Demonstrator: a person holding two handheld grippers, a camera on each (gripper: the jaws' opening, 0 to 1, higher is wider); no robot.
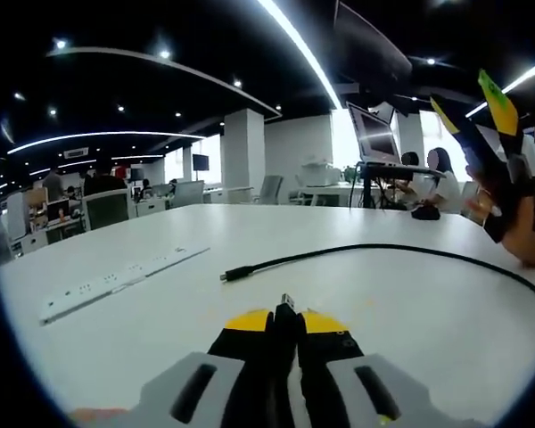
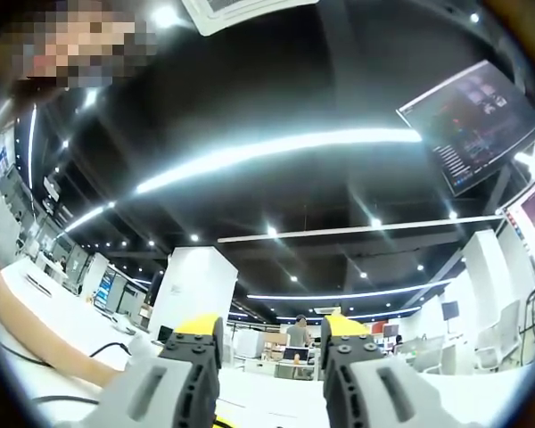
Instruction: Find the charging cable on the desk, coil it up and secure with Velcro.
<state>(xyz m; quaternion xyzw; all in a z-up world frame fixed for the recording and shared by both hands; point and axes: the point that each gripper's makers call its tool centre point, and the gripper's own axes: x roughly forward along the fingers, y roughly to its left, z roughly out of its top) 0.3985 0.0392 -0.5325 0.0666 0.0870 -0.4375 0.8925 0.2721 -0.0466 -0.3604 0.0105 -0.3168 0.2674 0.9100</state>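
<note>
While the left gripper [image 1: 283, 323] pinches one plug end of the charging cable [image 1: 401, 251] on the white desk [image 1: 160, 312], the cord's free connector lies just ahead, trailing rightward toward the raised, wide-open right gripper [image 2: 269, 334].

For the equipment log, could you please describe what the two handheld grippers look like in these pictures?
The left gripper has black jaws with yellow tips, rising from light grey blocks with dark oval slots. The right gripper is built the same: black jaws, yellow caps, grey slotted bodies. In the left gripper view, the right gripper's tips look yellow and green. A bare forearm with no sleeve crosses the right gripper view.
</note>
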